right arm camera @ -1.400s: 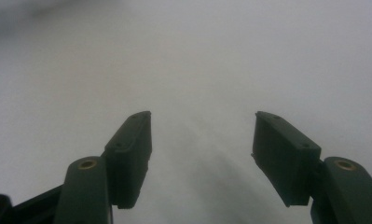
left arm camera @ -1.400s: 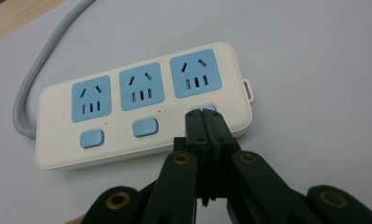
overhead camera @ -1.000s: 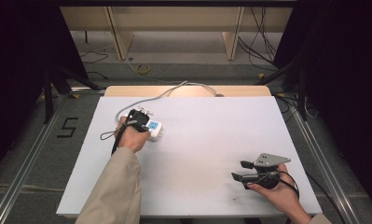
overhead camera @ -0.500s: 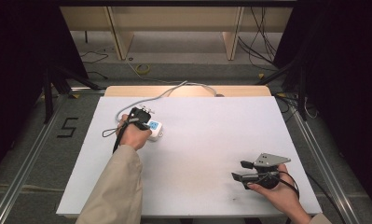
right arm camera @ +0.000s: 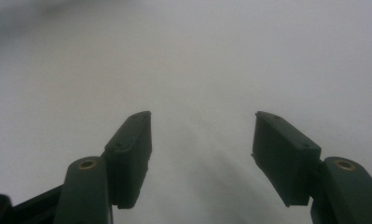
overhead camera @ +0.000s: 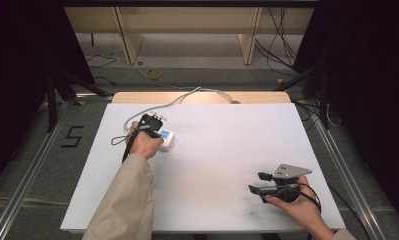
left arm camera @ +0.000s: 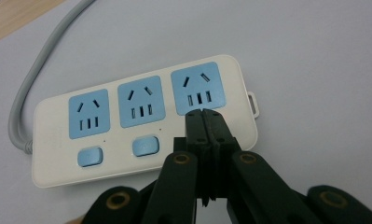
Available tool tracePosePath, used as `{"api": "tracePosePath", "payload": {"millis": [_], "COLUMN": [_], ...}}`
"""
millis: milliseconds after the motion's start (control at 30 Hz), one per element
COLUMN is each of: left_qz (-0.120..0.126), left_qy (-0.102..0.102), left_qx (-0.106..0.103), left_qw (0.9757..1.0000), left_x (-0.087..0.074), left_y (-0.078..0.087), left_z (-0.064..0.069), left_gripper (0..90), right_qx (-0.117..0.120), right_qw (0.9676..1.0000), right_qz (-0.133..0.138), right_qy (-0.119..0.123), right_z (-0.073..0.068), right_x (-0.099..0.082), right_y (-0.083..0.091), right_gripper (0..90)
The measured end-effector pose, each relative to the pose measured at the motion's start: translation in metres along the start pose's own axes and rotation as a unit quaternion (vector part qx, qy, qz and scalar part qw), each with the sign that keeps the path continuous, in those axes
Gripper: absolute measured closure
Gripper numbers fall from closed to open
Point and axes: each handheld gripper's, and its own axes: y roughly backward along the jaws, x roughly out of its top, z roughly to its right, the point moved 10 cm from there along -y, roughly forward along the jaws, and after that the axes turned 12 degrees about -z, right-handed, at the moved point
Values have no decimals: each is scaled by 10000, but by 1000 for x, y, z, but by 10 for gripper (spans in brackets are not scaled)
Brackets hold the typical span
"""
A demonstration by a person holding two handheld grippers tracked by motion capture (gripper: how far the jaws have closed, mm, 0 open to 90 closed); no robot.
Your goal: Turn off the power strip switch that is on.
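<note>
A white power strip (left arm camera: pixel 141 119) with three blue sockets and blue switch buttons lies on the white table top; in the high view the power strip (overhead camera: pixel 166 139) sits at the left, partly under the left hand. My left gripper (left arm camera: pixel 204 113) is shut with nothing between its jaws, its tips over the strip's edge just below one end socket, where a third button would sit. The left gripper (overhead camera: pixel 149 122) points away from the person. Near the front right corner my right gripper (overhead camera: pixel 257 182) rests low over the table, open and empty, as the right gripper (right arm camera: pixel 202 135) shows.
The strip's grey cable (overhead camera: pixel 187 96) runs off the table's far edge over a wooden board (overhead camera: pixel 202 97). The white table top (overhead camera: pixel 227 150) stretches bare between the two hands. Metal rails (overhead camera: pixel 27 175) flank the table, and shelving legs stand behind.
</note>
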Motion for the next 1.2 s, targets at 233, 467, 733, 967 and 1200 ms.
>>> {"api": "tracePosePath", "payload": {"millis": [233, 467, 733, 967, 1200], "left_qz": [11, 1, -18, -20, -81], "left_qy": [25, 80, 104, 122, 132], "left_qx": [-22, -35, -10, -36, -19], "left_qw": [10000, 10000, 9999, 9999, 9999], "left_x": [2, 2, 3, 5, 4], "left_y": [-2, -5, -7, -11, -14], "left_z": [0, -2, -4, -1, -2], "left_gripper": [899, 899, 899, 899, 899], "right_qx": [2, 5, 8, 13, 8], "right_qw": [10000, 10000, 10000, 10000, 10000], "right_qz": [0, -4, -22, -16, -27], "right_qy": [3, 4, -4, -1, -2], "right_z": [0, 0, 0, 0, 0], "right_x": [0, 0, -1, 0, -1], "right_y": [0, 0, 0, -1, 0], "right_gripper": [384, 384, 384, 384, 384]}}
